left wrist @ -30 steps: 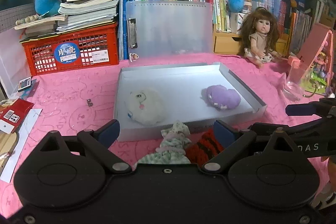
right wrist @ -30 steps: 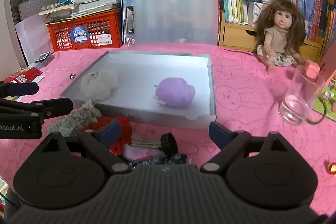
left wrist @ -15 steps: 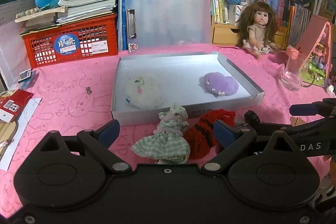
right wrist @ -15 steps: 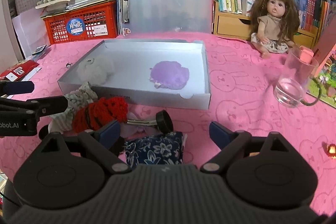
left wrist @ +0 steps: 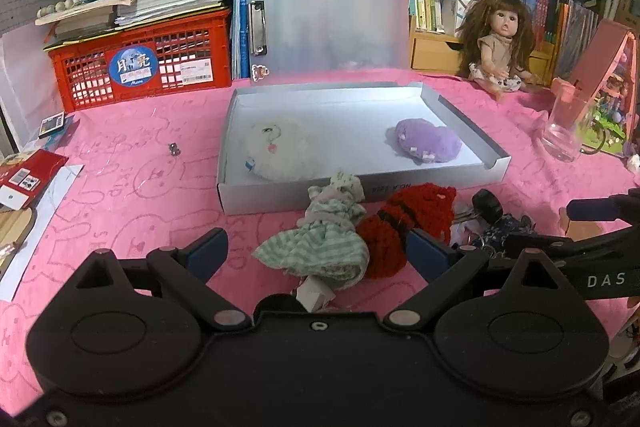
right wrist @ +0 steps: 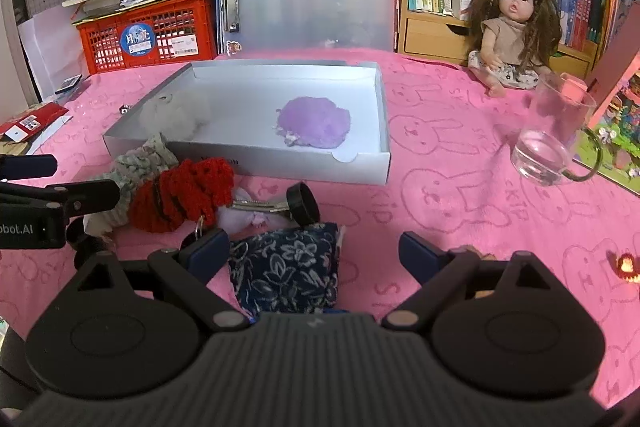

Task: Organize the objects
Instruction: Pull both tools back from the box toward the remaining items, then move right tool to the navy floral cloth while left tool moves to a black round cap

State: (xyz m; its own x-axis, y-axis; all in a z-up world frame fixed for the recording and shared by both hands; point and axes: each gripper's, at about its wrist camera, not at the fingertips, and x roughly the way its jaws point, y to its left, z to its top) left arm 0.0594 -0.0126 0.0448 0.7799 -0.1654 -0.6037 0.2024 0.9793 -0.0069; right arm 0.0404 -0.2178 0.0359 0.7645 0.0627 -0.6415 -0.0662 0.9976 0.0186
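Observation:
A shallow white box (left wrist: 496,167) (right wrist: 352,171) lies on the pink cloth with a white plush (left wrist: 278,155) (right wrist: 172,113) and a purple plush (left wrist: 426,145) (right wrist: 314,121) in it. In front of the box lie a green striped doll dress (left wrist: 320,243) (right wrist: 138,167), a red knitted piece (left wrist: 404,223) (right wrist: 184,193), a blue floral cloth (right wrist: 288,267) and a black ring with keys (right wrist: 302,207). My left gripper (left wrist: 316,253) is open, its fingers either side of the dress and red piece. My right gripper (right wrist: 314,253) is open above the floral cloth.
A brown-haired doll (left wrist: 502,41) (right wrist: 512,35) sits at the back right. A glass mug (right wrist: 554,143) (left wrist: 566,131) stands right of the box. A red crate (left wrist: 140,67) with books, a clipboard (left wrist: 328,23) and bookshelves line the back. Papers (left wrist: 28,179) lie at the left.
Both grippers have pulled back and up from the box. More of the dress, red piece and floral cloth shows now. Both stay open.

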